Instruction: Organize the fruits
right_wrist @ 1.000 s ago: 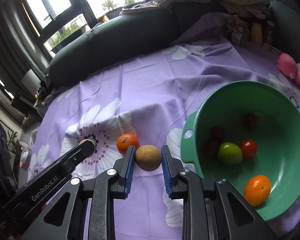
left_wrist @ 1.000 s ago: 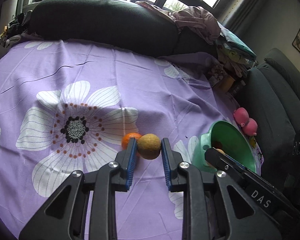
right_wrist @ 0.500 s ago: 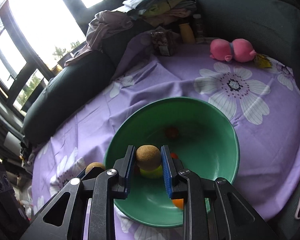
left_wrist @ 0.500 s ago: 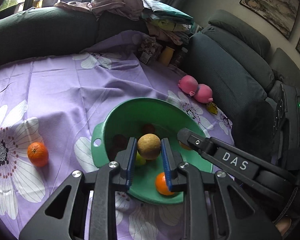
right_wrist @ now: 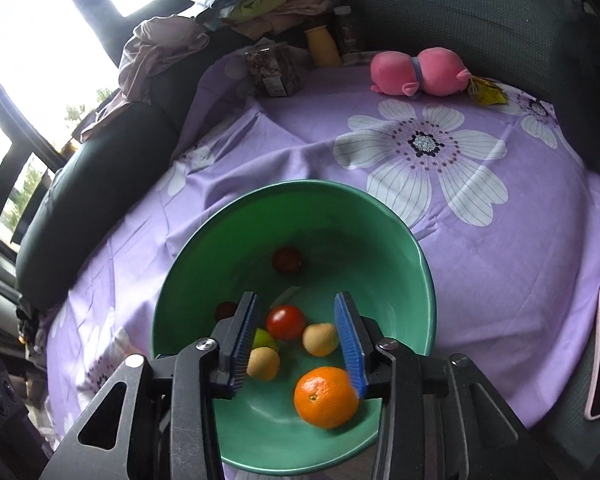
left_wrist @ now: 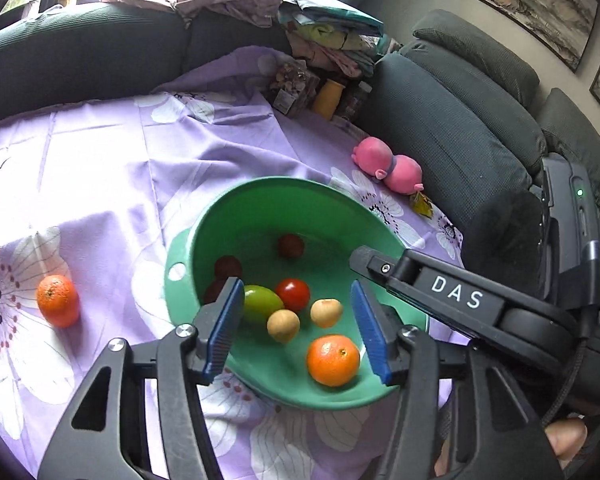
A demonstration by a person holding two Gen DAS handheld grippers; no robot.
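Both grippers hang over the green bowl (left_wrist: pixel 260 200), pointing down into it so that released fruit lands inside rather than on the purple flowered cloth (left_wrist: pixel 100 160). The left gripper (left_wrist: pixel 296 328) has just been opening; its blue pads stand spread with nothing pinched between them. The right gripper (right_wrist: pixel 298 340) has likewise just been opening and holds nothing. Two small tan fruits (left_wrist: pixel 283 325) (left_wrist: pixel 326 313) lie loose on the bowl floor below the jaws, next to a green fruit (left_wrist: pixel 262 307), a red tomato (left_wrist: pixel 293 294), several dark fruits and an orange (left_wrist: pixel 333 360). One more orange (left_wrist: pixel 57 300) sits on the cloth, well apart from the bowl on its handle side; it appears to be what is left to collect. A pink plush toy (left_wrist: pixel 388 166) lies beyond the bowl, uninvolved.
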